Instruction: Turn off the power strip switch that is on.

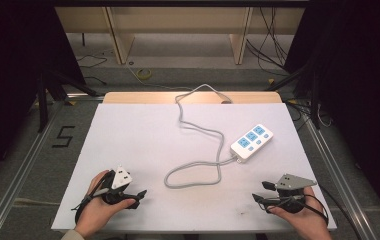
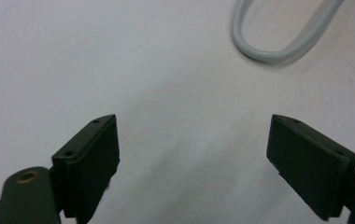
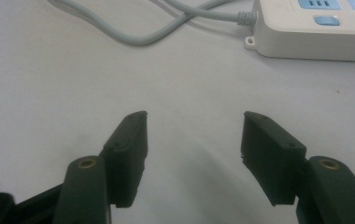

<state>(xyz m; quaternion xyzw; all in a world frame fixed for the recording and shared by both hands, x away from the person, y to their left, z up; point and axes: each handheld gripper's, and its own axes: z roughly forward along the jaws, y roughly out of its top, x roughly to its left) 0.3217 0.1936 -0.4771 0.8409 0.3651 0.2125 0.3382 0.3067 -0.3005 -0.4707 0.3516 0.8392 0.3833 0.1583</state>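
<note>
A white power strip [image 1: 251,141] with blue sockets lies on the right half of the white table [image 1: 138,135]; it also shows at the top right of the right gripper view [image 3: 315,32]. Its grey cable [image 1: 198,170] loops toward the middle and runs off the far edge. My left gripper [image 1: 137,198] rests near the front left, open and holding nothing, with the cable loop [image 2: 278,42] ahead of it. My right gripper [image 1: 260,191] sits at the front right, open and holding nothing, jaws apart [image 3: 194,140] over bare table.
The white table top ends in a wooden strip [image 1: 193,97] at the far side. Aluminium rails [image 1: 23,165] run along both sides of the table. Beyond it are floor cables [image 1: 143,74] and wooden legs [image 1: 118,35].
</note>
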